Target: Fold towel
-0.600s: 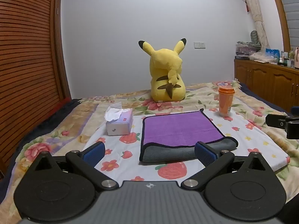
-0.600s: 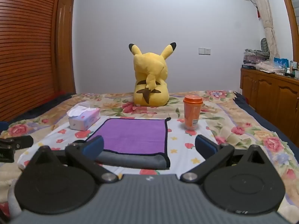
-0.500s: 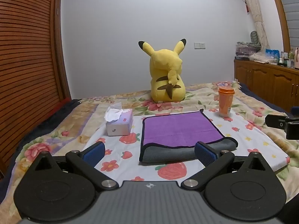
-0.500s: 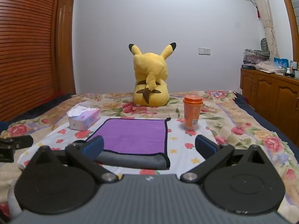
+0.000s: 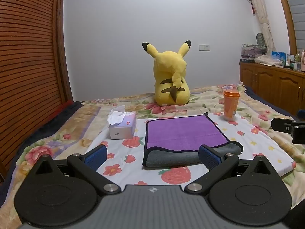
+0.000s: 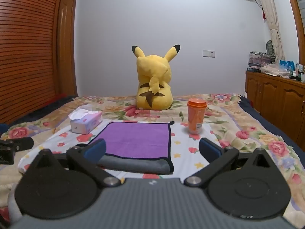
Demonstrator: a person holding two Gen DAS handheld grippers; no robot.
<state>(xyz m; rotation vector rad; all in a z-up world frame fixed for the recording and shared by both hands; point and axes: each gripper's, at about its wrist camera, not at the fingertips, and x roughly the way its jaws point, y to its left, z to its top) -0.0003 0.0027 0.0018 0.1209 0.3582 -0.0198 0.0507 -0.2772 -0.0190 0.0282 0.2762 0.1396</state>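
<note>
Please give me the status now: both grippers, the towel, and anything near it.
Left gripper open, empty. Right gripper open, empty. Towel flat on bed, purple over grey, untouched. Tissue box left, orange cup right; both apart from towel.

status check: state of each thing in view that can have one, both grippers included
towel: folded once, purple side up, grey layer showing along the near edge, flat on the bed
left gripper: open, empty, short of the towel
right gripper: open, empty
tissue box: open, tissue sticking out the top
orange cup: upright, lid on
plush toy: sitting upright, back to the cameras
cabinet: doors closed
</note>
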